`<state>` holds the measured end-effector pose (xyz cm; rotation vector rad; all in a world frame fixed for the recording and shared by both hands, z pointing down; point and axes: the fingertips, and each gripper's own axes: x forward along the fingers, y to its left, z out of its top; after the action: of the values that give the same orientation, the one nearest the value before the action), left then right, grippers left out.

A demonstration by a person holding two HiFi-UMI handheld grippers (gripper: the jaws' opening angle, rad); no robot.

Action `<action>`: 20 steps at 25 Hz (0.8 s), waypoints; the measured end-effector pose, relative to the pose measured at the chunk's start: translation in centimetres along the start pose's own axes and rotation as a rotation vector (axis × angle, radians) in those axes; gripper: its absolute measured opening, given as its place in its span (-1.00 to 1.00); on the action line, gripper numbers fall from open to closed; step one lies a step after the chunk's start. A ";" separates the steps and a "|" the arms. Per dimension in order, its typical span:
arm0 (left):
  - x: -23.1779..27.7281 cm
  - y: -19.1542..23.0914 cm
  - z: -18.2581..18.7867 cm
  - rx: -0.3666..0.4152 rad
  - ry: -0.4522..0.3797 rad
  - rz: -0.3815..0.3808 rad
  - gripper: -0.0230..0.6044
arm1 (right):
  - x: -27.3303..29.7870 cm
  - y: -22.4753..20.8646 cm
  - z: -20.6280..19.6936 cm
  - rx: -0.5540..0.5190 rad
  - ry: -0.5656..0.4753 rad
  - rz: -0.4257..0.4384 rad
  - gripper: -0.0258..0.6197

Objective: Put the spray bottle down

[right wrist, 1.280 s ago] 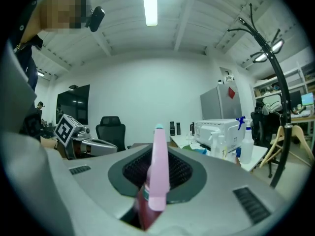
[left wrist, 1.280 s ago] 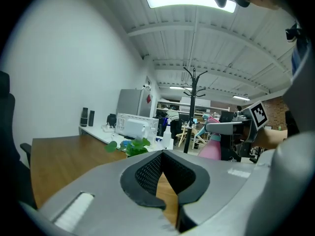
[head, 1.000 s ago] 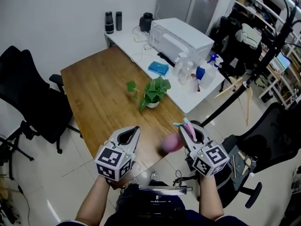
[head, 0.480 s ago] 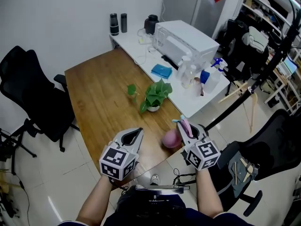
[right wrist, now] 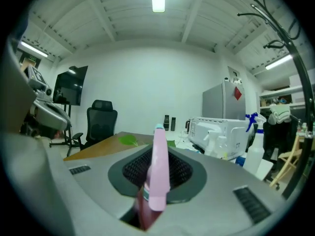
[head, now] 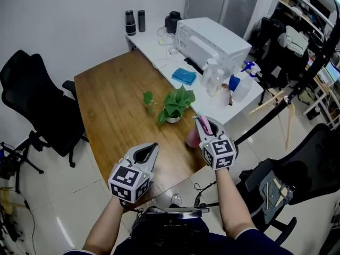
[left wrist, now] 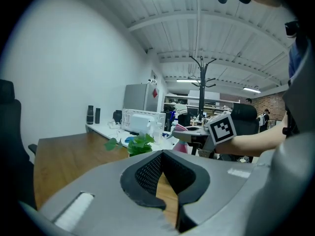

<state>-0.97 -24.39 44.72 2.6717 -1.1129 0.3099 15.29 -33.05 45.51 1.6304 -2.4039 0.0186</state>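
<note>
A pink spray bottle (head: 192, 138) hangs over the near right corner of the wooden table (head: 111, 100), close to a small potted plant (head: 175, 104). My right gripper (head: 204, 126) is shut on the bottle's pale pink trigger head, which fills the middle of the right gripper view as the spray bottle (right wrist: 158, 161). The bottle's body hangs below the jaws; whether its base touches the wood is hidden. My left gripper (head: 150, 147) hovers over the table's near edge, jaws together with nothing between them. The left gripper view shows the right gripper (left wrist: 197, 134) and bottle (left wrist: 180, 145) off to the right.
A white side table (head: 159, 49) behind the wooden one carries a white appliance (head: 212, 41), a blue cloth (head: 184, 76), clear spray bottles (head: 212, 78) and dark flasks (head: 134, 21). Black office chairs stand at the left (head: 32, 100) and right (head: 313, 163).
My right gripper has carried the pink bottle forward and lower, from beyond the table's near corner to over the wood near the plant. The left gripper has hardly moved.
</note>
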 end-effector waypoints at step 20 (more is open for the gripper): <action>-1.1 1.4 -1.1 -0.019 0.035 0.075 -0.91 | 5.6 -0.9 -6.4 -0.003 0.073 0.004 -0.68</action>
<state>-2.85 -24.32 45.69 2.6027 -1.2006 0.3567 15.39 -37.62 52.71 1.5948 -2.3519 0.0739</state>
